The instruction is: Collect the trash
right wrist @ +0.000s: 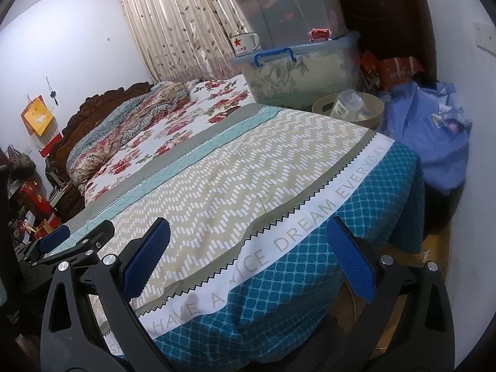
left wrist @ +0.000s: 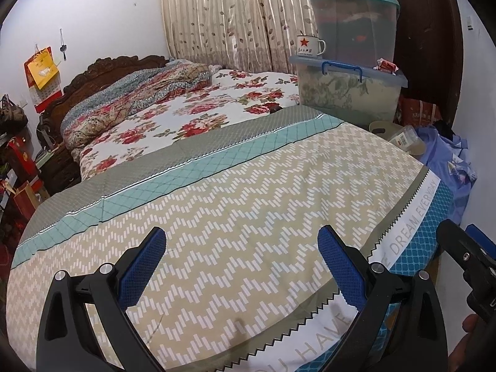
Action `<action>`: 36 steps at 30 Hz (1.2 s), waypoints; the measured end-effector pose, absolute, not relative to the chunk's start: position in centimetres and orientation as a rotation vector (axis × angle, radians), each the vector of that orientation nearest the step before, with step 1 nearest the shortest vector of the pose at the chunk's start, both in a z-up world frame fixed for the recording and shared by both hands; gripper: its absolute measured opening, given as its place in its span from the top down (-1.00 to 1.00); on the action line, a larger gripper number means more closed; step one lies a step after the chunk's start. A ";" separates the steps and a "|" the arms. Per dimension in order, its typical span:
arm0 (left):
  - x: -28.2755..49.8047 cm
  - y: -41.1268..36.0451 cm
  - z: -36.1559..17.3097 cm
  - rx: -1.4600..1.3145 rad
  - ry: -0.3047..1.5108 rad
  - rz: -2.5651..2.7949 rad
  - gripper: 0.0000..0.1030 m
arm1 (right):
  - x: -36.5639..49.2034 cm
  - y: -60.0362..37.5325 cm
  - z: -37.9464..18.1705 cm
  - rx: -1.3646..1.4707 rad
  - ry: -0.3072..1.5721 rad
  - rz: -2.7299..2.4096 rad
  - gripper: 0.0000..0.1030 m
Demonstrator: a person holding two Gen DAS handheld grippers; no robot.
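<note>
Left gripper (left wrist: 241, 251) and right gripper (right wrist: 248, 241): spread, empty, above bed (right wrist: 248, 167). Bottle (right wrist: 345, 105) in basket (right wrist: 375, 105) beyond bed corner.

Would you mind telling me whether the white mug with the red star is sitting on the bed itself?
No, the white mug stands on the lid of the lower storage bin, beside the upper bin.

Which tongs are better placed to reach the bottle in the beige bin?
Right, probably. The right tongs sit nearer the bed's foot corner, where the bottle lies in the bin; both tongs are open and empty.
</note>
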State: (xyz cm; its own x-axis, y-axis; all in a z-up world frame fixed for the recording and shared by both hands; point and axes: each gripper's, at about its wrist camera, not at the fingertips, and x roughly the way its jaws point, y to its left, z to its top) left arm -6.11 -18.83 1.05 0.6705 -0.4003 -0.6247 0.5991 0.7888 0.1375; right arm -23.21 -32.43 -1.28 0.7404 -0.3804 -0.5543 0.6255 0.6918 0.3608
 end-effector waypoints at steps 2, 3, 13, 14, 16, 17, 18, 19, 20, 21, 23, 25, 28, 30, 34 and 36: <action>-6.2 -18.8 1.1 0.345 0.618 -0.588 -0.83 | -23.2 -32.4 -1.3 0.568 0.465 -0.584 -0.93; -6.2 -18.8 1.1 0.345 0.619 -0.592 -0.83 | -23.2 -32.4 -1.3 0.569 0.465 -0.583 -0.93; -6.8 -18.9 1.2 0.359 0.588 -0.594 -0.83 | -23.2 -32.3 -1.4 0.572 0.462 -0.578 -0.93; -6.9 -18.9 1.2 0.360 0.584 -0.593 -0.83 | -23.2 -32.3 -1.4 0.572 0.462 -0.578 -0.93; -6.9 -18.9 1.2 0.361 0.583 -0.598 -0.83 | -23.2 -32.3 -1.4 0.572 0.462 -0.578 -0.93; -6.8 -18.8 1.2 0.360 0.584 -0.602 -0.83 | -23.2 -32.2 -1.4 0.572 0.463 -0.578 -0.93; -6.8 -18.8 1.2 0.358 0.589 -0.608 -0.83 | -23.2 -32.3 -1.4 0.571 0.463 -0.578 -0.93; -6.7 -18.8 1.2 0.354 0.594 -0.615 -0.83 | -23.2 -32.3 -1.4 0.571 0.462 -0.578 -0.93; -6.7 -18.7 1.1 0.351 0.598 -0.618 -0.83 | -23.2 -32.2 -1.4 0.570 0.462 -0.578 -0.93; -6.7 -18.7 1.1 0.350 0.599 -0.618 -0.83 | -23.2 -32.3 -1.4 0.571 0.462 -0.579 -0.93; -6.7 -18.7 1.1 0.350 0.600 -0.616 -0.83 | -23.3 -32.3 -1.4 0.573 0.462 -0.577 -0.93; -6.7 -18.7 1.1 0.351 0.600 -0.618 -0.83 | -23.2 -32.3 -1.4 0.577 0.458 -0.575 -0.93; -6.7 -18.7 1.0 0.354 0.599 -0.618 -0.83 | -23.2 -32.0 -1.3 0.580 0.452 -0.570 -0.93; -6.8 -18.7 1.0 0.352 0.602 -0.620 -0.83 | -23.2 -31.9 -1.3 0.581 0.449 -0.568 -0.93; -6.8 -18.6 0.8 0.361 0.598 -0.605 -0.83 | -23.2 -31.8 -1.3 0.584 0.450 -0.567 -0.93; -6.9 -18.5 0.7 0.364 0.594 -0.598 -0.83 | -23.4 -31.9 -1.3 0.589 0.447 -0.567 -0.93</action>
